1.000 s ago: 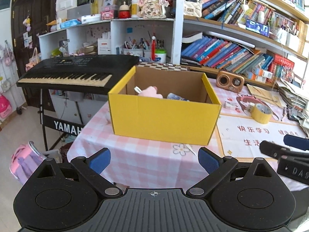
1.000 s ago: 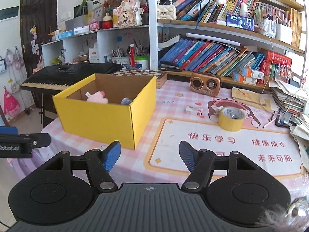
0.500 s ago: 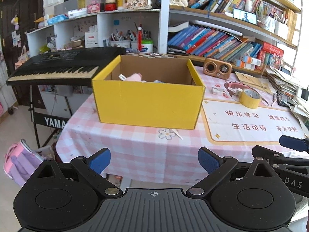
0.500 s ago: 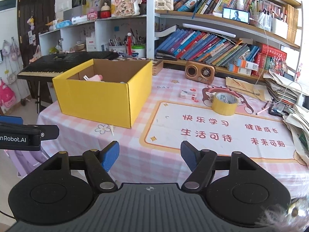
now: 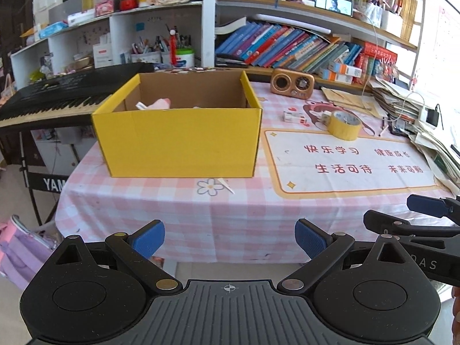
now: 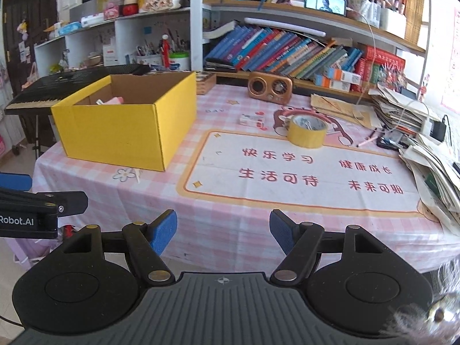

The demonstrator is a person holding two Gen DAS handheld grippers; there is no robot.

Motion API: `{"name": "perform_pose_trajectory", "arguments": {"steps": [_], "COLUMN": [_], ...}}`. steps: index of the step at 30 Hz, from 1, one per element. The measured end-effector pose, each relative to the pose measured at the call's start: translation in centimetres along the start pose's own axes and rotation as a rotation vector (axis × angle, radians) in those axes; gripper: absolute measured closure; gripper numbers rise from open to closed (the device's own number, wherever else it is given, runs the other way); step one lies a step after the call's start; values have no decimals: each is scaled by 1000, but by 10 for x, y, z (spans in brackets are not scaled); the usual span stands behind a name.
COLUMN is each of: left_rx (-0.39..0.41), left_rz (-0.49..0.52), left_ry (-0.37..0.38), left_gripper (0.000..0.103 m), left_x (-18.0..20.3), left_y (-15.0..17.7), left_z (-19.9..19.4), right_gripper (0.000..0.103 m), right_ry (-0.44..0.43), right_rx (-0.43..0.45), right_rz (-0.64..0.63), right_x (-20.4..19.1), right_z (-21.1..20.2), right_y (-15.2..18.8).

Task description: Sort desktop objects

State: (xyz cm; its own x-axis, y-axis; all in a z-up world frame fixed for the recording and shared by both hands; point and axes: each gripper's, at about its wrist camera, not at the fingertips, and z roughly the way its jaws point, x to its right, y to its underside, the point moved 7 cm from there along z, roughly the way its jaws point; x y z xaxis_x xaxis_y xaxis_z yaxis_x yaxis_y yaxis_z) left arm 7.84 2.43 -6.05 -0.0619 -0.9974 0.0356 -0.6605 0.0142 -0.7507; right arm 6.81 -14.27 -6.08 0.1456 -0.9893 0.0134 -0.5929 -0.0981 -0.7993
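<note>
The yellow box [image 5: 178, 141] on the counter [image 6: 258, 210] already holds a pink item [image 5: 159, 104] and other pieces. The tape roll [image 6: 307, 131], small carton [image 6: 252, 119] and pen [image 6: 366, 141] remain outside it. Left gripper [image 5: 229, 238] and right gripper [image 6: 223, 231] hover empty, fingers spread wide.

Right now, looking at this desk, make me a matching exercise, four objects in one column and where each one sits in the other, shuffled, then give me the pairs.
Things:
1. tape roll
2. pink toy
3. wooden radio
4. keyboard

Places:
A. inside the yellow box
B. far edge of the table, below the books
C. on a stand beside the table
D. on the cartoon print of the tablecloth

Pairs: 1-D, 2-A, 3-B, 4-C
</note>
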Motion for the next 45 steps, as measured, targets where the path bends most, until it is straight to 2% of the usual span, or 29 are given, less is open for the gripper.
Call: {"name": "perform_pose_trajectory", "arguments": {"steps": [28, 35, 45], "left_rx": [-48, -59, -61], "left_rz": [98, 113, 77], "left_ry": [144, 154, 137], "left_gripper": [4, 4, 4], "left_x": [89, 106, 133], "left_y": [-36, -47, -76], "left_z": [66, 85, 121], "right_gripper": [30, 30, 29], "right_ry": [139, 135, 104], "right_rx": [-53, -71, -86], "right_rz": [103, 112, 78], "right_x": [94, 114, 152], "right_z": [27, 47, 83], "right_y": [-6, -14, -40]}}
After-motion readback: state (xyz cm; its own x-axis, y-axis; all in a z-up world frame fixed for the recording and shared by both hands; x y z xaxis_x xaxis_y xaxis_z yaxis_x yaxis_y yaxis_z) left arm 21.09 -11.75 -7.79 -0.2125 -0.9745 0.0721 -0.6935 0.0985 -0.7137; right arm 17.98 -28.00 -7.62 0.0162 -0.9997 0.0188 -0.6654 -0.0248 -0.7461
